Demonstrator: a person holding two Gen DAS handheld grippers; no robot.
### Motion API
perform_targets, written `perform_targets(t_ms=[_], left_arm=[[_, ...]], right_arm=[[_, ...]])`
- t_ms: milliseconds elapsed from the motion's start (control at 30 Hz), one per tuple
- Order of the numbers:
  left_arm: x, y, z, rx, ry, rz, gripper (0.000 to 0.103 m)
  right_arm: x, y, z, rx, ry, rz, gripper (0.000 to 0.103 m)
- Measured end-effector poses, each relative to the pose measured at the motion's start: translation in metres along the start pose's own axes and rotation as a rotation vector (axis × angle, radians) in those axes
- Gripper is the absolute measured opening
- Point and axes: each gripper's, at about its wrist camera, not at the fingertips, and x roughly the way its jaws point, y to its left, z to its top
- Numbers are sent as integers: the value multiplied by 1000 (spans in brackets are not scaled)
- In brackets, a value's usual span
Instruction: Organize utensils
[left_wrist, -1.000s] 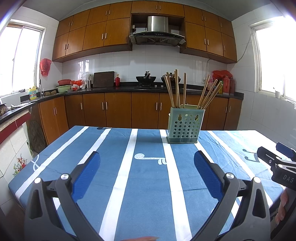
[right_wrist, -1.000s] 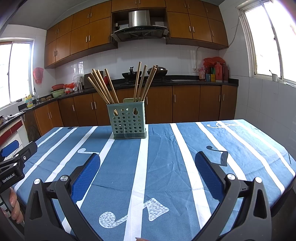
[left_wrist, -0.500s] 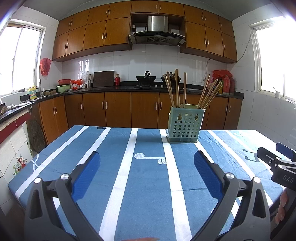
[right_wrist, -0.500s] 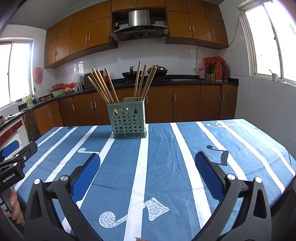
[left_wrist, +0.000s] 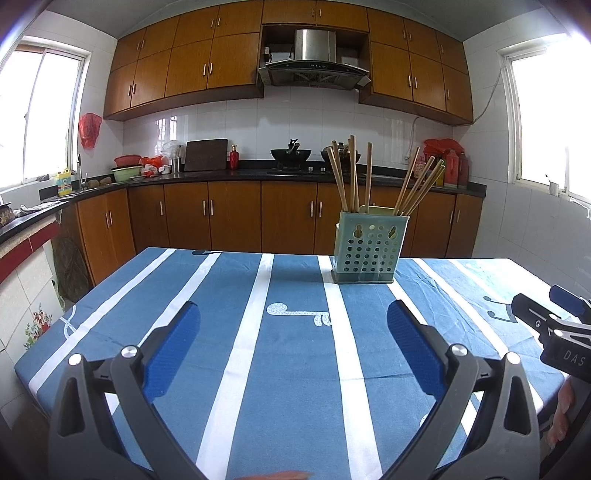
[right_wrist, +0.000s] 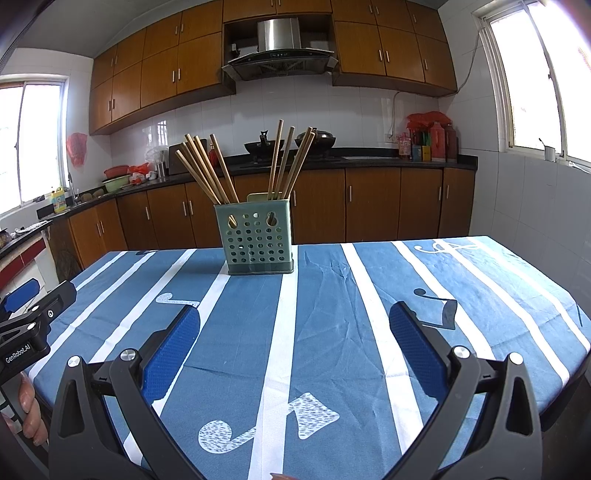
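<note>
Wood is what I'm dealing with: a bunch of chopsticks (right_wrist: 207, 168) standing in a green caddy (right_wrist: 258, 236) at the far end of the table (right_wrist: 332, 314). They lean in two fans, one group to the left side of the caddy and another (right_wrist: 291, 162) to the right, tips splayed apart above the rim. Whether a divider separates them inside, I cannot tell.

My left gripper (left_wrist: 293, 334) hangs over the near part of the cloth with its jaws spread wide and nothing between the blue pads (left_wrist: 177, 347). My right gripper (right_wrist: 295, 334) is the same: wide, empty, well short of the caddy. Each one shows at the edge of the other's view.

I judge the sticks to be light, stiff and smooth, so a single one could roll or pivot between flat pads. I would pinch on the upper shaft, clear of its neighbours, and lift along the stick's own lean rather than straight up, so it does not lever against the rim. The caddy looks like thin perforated plastic, light enough to tip or slide on the cloth if a stick drags. I may want one gripper steadying its wall while the other draws.
</note>
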Motion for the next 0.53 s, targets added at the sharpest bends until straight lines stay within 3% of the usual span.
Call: perform_targets(t_ms=[533], left_arm=[[2,2,2,-5,8,3,99]], right_arm=[[0,2,-2,1,5,2,101]])
